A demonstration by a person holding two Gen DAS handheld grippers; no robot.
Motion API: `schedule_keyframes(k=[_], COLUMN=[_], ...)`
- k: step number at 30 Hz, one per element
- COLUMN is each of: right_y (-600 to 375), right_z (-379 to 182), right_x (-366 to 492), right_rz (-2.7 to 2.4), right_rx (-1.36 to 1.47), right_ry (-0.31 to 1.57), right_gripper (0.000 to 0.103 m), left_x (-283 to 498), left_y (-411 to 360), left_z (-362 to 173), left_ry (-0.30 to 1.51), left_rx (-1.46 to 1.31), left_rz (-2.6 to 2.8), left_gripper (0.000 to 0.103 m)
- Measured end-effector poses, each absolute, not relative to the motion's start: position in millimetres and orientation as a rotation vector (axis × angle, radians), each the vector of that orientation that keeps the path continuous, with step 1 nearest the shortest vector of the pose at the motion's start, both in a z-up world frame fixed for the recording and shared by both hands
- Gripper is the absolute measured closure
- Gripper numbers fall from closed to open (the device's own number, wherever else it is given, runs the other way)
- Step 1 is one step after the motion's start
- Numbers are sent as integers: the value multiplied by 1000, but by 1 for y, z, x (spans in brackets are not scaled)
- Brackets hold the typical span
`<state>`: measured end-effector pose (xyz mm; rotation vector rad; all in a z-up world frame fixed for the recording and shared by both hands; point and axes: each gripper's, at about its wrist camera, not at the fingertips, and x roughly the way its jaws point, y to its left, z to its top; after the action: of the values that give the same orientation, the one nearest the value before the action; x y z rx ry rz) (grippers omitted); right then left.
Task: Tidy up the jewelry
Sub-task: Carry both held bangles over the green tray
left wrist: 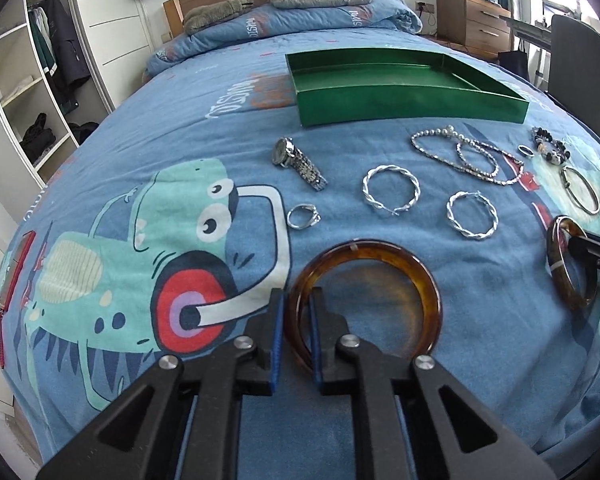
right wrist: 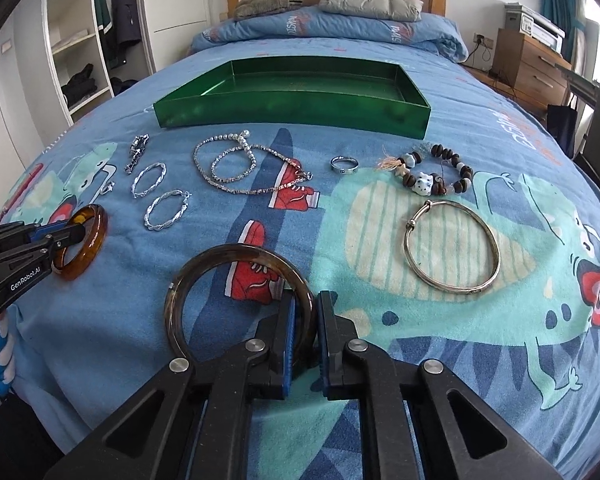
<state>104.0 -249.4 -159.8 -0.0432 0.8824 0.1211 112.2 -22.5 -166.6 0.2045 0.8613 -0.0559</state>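
Jewelry is lying loose on the blue cartoon-print bedspread [left wrist: 100,184], just short of the empty shallow green rectangular tray [left wrist: 400,104]; nothing is in the tray yet.

Left to right:

- Left gripper [left wrist: 297,320] is clamping the near-left rim of the translucent amber tortoiseshell bangle [left wrist: 428,284], one blue pad [left wrist: 277,344] outside the ring, one inside. Bangle is sitting flat on the fabric.
- Right gripper [right wrist: 305,322] is pinching the near-right rim of the darker smoky-brown translucent bangle [right wrist: 188,276] the same way. In the left view that bangle is tipping up on edge, so it is probably starting to come off the bed.
- Not touched: silver link wristwatch [left wrist: 298,162], small silver ring [left wrist: 302,216], two twisted silver hoop earrings [left wrist: 391,189], pearl and chain necklaces [left wrist: 460,156], plain silver band ring [right wrist: 342,166], brown-and-white beaded bracelet [right wrist: 432,178], thin silver bangle [right wrist: 454,250].

How I'd run the lift:

- Raising both straight up first. Rims are smooth and hard, grip is narrow, so any twist is risking a slip.
- Carrying high over the hoops and chains; a hanging ring could be snagging them.
- Clearing the tray's front wall, lowering to the floor, releasing at opposite ends so the bangles aren't knocking.
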Motion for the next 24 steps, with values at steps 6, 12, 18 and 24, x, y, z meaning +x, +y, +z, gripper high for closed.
schedule_keyframes(k=[6, 12, 18, 24], right_y=[-248, -254, -264, -274], right_z=[-131, -81, -34, -16], right_x=[91, 95, 139, 208], right_rz=[105, 97, 78, 37], right_rx=[-59, -52, -34, 12], right_ry=[775, 653, 563, 534], right_gripper=[94, 94, 94, 94], left_x=[103, 113, 166, 243], left_y=[-16, -19, -26, -39], left_z=[-133, -87, -51, -33], left_ry=[777, 690, 651, 629], left_rx=[198, 184, 117, 75], left_rz=[-31, -53, -73, -78], left_gripper=[94, 94, 94, 94])
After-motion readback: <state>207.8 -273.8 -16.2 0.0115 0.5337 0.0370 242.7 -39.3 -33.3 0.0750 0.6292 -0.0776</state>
